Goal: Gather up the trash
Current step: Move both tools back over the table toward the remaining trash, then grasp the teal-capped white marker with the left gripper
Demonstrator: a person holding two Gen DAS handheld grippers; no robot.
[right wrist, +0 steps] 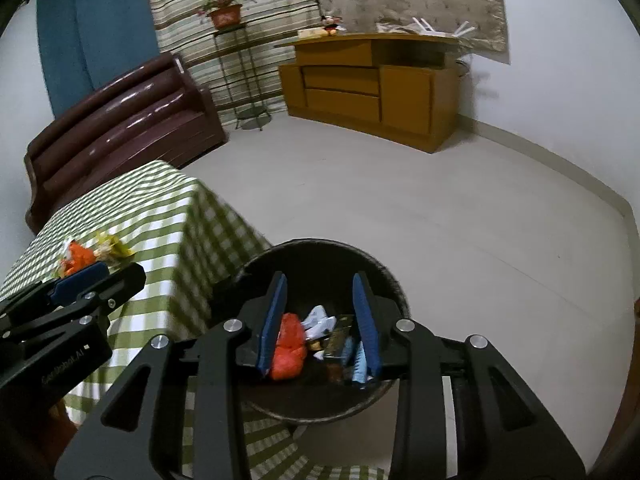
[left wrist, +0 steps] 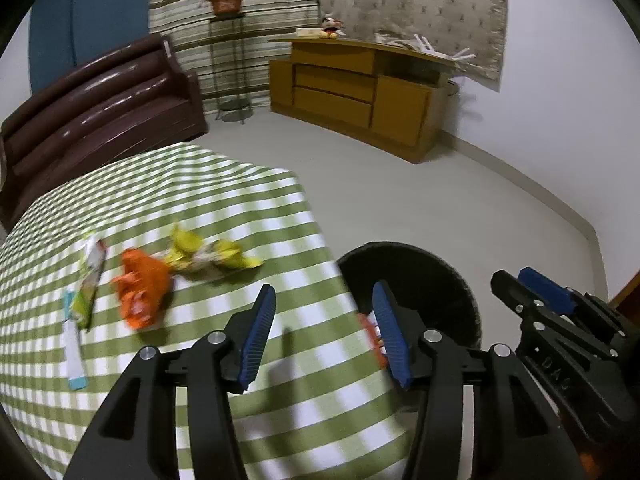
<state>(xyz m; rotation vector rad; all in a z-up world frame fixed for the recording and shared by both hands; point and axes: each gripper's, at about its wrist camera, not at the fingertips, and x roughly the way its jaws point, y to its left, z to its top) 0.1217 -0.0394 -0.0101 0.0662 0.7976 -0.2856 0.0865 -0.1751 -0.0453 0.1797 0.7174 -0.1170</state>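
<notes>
On the green-checked tablecloth lie an orange wrapper, a crumpled yellow wrapper, a green-and-white packet and a white-and-blue sachet. My left gripper hovers open over the table's near right edge, nothing between its blue pads. A black bin stands on the floor beside the table. Above it my right gripper is open. An orange wrapper lies against its left pad, over several other wrappers in the bin.
A brown sofa stands behind the table. A yellow wooden cabinet and a plant stand line the far wall. Bare pale floor stretches beyond the bin. My right gripper shows at the left view's right edge.
</notes>
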